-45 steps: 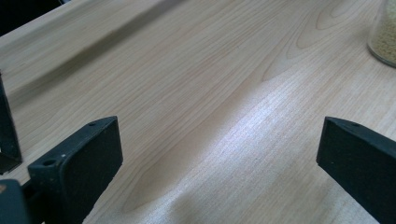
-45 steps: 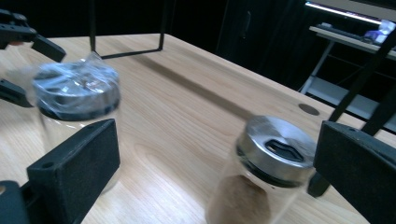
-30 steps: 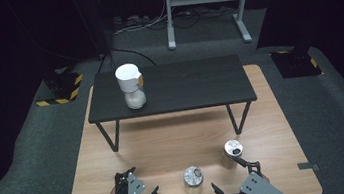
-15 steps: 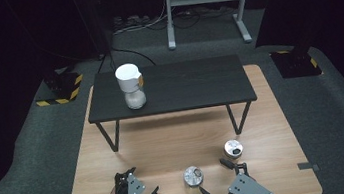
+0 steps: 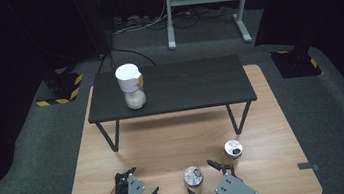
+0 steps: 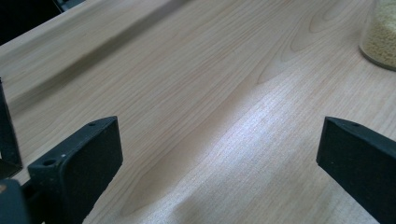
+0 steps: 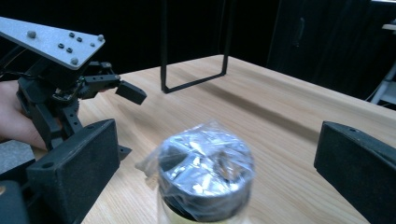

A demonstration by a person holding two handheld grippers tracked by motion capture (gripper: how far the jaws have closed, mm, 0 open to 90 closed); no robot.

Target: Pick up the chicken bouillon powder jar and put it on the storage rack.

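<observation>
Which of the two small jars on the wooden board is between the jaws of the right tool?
The left jar, wrapped in plastic, nearer the left tool.

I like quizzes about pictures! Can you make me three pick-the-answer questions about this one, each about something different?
1. Where does the white cup stacked on a clear jar stand?
A. on the black low table
B. on the carpet
C. on the grey shelf

2. How many small foil-topped jars sit on the light wooden board?
A. one
B. two
C. four

3. How are the right gripper fingers?
A. shut
B. wide open
C. holding a spoon

Answers: 1 A, it rests on the dark tabletop. 2 B, one near jar, one farther jar. 3 B, the fingers stand far apart around the near jar.
</observation>
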